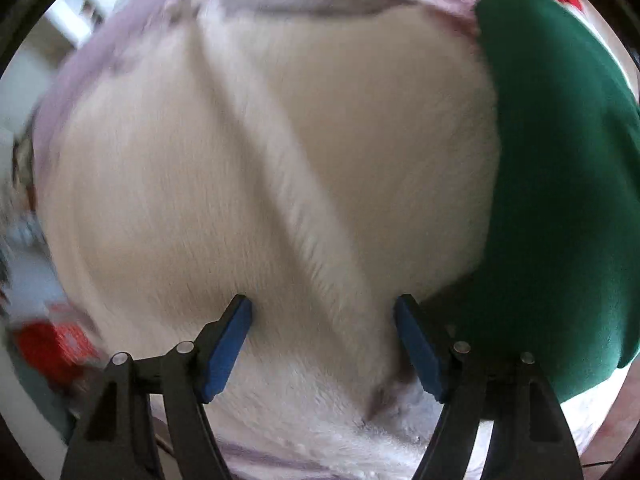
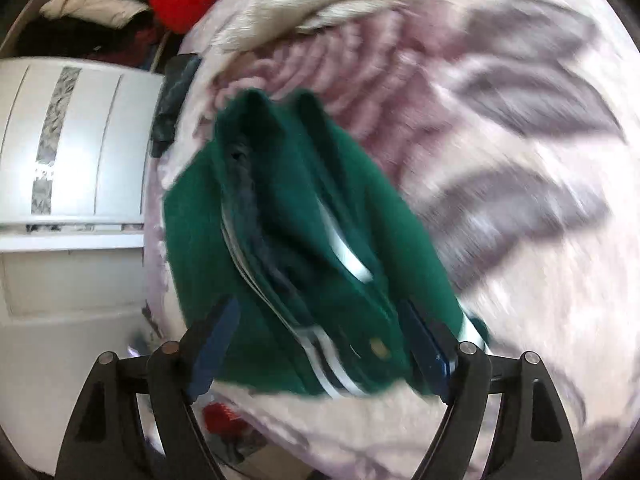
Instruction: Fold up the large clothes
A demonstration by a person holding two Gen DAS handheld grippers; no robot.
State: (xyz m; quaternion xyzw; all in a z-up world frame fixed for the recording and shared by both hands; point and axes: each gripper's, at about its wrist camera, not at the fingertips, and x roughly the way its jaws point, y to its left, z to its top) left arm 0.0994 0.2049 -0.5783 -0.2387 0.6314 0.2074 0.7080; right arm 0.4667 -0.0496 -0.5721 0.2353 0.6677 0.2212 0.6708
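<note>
Blue pads of the left hand-held gripper (image 1: 323, 320) are spread over the cream fleece (image 1: 260, 160), gripping nothing; the right hand-held gripper (image 2: 320, 320) is likewise held open above the folded green jacket (image 2: 288, 208), seemingly released onto the bed (image 2: 520, 160)

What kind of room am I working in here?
Probably a bedroom: clothes lie on a plush patterned blanket like a bedspread, beside white panelled wardrobe doors, with more clothes piled behind.

You see a pink-and-grey patterned blanket (image 2: 500, 128) spread underneath, with a white cabinet door (image 2: 72, 152) bearing a patterned glass strip (image 2: 52, 136) beside it at the left.
</note>
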